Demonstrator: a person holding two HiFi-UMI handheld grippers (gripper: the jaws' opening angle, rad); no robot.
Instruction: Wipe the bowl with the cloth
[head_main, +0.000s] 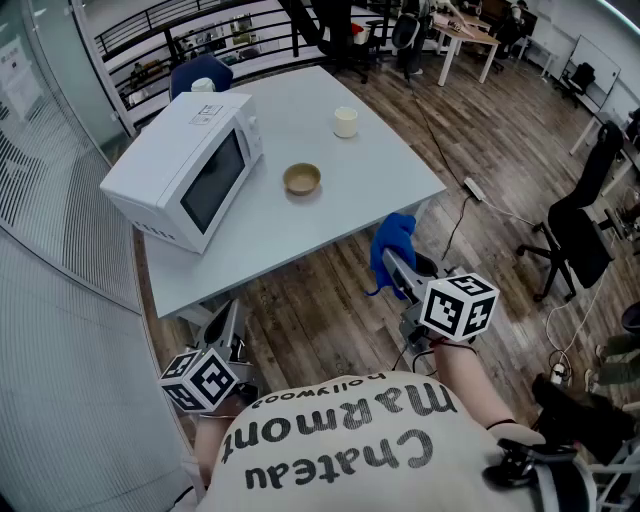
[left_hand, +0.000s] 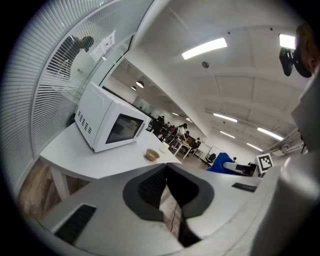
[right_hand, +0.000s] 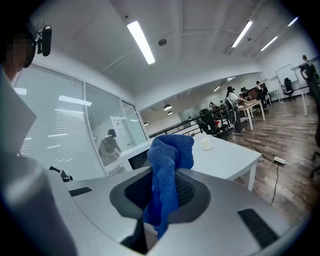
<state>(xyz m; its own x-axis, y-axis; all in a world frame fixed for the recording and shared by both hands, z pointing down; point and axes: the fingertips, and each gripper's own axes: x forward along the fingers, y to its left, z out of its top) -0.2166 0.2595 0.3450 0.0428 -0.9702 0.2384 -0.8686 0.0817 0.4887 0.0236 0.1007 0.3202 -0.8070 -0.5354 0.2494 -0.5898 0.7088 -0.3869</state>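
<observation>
A small tan bowl (head_main: 302, 179) sits near the middle of the white table (head_main: 370, 180), also seen from the left gripper view as the bowl (left_hand: 152, 155). My right gripper (head_main: 393, 262) is held off the table's near edge, shut on a blue cloth (head_main: 391, 245) that bunches above its jaws; in the right gripper view the cloth (right_hand: 167, 170) hangs pinched between the pads. My left gripper (head_main: 232, 325) is low at the left, below the table's near corner, shut with nothing in it; its jaws (left_hand: 167, 186) meet at the tips.
A white microwave (head_main: 185, 168) stands on the table's left part, with a white cup (head_main: 345, 121) at the far right. A black office chair (head_main: 575, 225) stands to the right on the wooden floor, where a cable and power strip (head_main: 473, 187) also lie. A glass wall runs along the left.
</observation>
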